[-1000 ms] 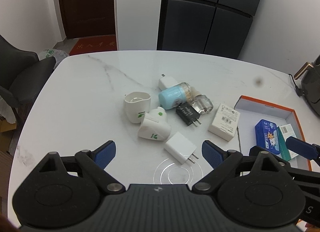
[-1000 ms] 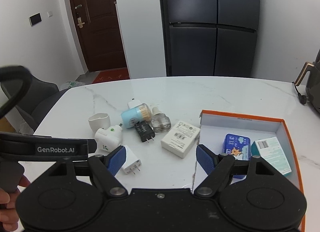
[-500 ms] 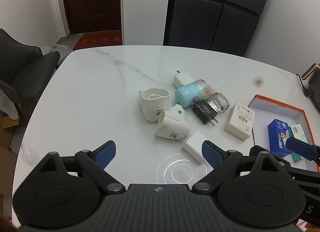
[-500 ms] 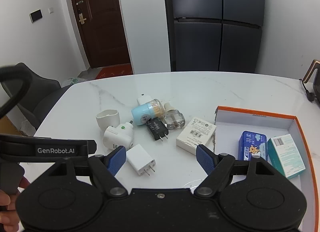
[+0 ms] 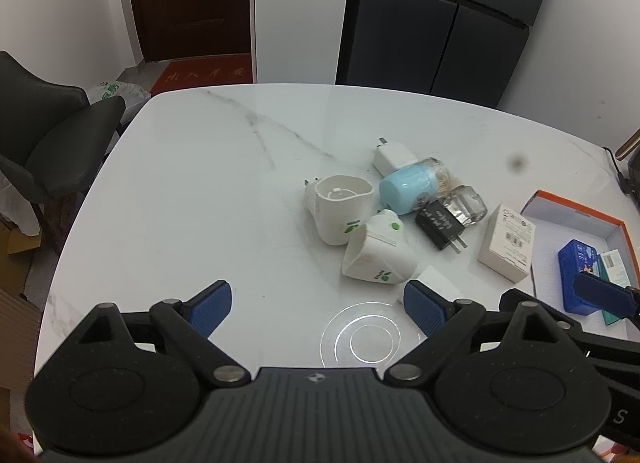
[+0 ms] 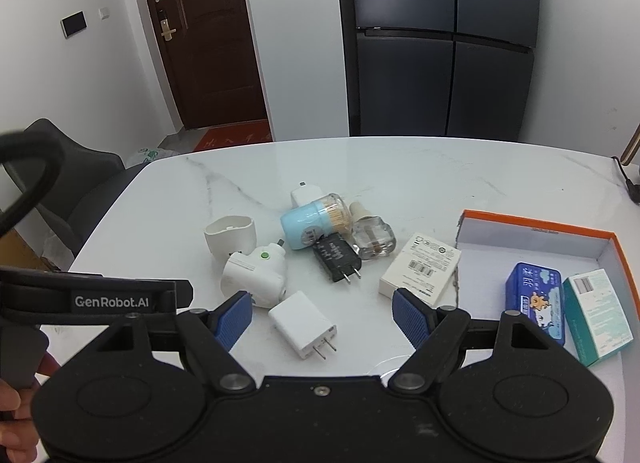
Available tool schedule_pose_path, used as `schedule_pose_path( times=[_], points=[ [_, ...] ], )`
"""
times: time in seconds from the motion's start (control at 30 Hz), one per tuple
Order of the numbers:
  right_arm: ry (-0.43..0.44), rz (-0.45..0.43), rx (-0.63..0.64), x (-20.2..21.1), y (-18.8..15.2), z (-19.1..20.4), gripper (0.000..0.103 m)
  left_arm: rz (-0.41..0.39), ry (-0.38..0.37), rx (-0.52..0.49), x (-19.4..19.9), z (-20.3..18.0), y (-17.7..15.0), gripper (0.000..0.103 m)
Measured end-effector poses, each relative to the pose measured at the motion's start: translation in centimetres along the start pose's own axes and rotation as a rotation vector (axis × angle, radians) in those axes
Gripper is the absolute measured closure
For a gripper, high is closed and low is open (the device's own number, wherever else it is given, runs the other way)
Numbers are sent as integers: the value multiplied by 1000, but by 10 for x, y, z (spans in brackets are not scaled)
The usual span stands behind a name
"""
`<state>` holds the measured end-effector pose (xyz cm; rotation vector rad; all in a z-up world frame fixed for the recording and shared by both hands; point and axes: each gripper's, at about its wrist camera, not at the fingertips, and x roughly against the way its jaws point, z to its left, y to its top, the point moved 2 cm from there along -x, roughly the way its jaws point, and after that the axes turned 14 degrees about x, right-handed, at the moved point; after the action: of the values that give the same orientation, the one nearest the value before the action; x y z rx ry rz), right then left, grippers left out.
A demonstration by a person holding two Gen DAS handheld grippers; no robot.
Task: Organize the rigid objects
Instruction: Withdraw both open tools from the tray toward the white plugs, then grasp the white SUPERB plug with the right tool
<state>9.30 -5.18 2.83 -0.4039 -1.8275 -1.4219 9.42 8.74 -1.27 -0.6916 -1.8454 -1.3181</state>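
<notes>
A heap of small items lies mid-table: two white plug-in devices (image 5: 378,251) (image 5: 340,213), a light-blue toothpick jar (image 6: 314,221), a black plug (image 6: 338,257), a clear glass bottle (image 6: 372,237), a white charger (image 6: 302,323) nearest me, and a white carton (image 6: 420,267). An orange-rimmed box (image 6: 536,229) at the right holds a blue tin (image 6: 536,301) and a teal carton (image 6: 598,315). My right gripper (image 6: 322,319) is open, with the white charger between its fingers' line. My left gripper (image 5: 318,305) is open and empty, just short of the near plug-in device.
The white marble table (image 5: 208,191) reaches left to a dark chair (image 5: 52,143). A black fridge (image 6: 444,39) and a brown door (image 6: 208,35) stand behind. A cable (image 6: 628,179) lies at the far right edge.
Both grippers have drifted left and pulled back a little, so the heap and the box sit further right in each view. Nothing on the table was touched.
</notes>
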Motion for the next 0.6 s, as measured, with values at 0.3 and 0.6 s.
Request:
schedule_pose_path(
  times=[0.3, 0.6],
  points=[
    [45, 18, 20, -18, 2, 14, 11, 10, 25, 18, -10, 22, 7, 8],
    [124, 47, 89, -61, 9, 35, 5, 19, 68, 54, -17, 52, 16, 7]
  ],
)
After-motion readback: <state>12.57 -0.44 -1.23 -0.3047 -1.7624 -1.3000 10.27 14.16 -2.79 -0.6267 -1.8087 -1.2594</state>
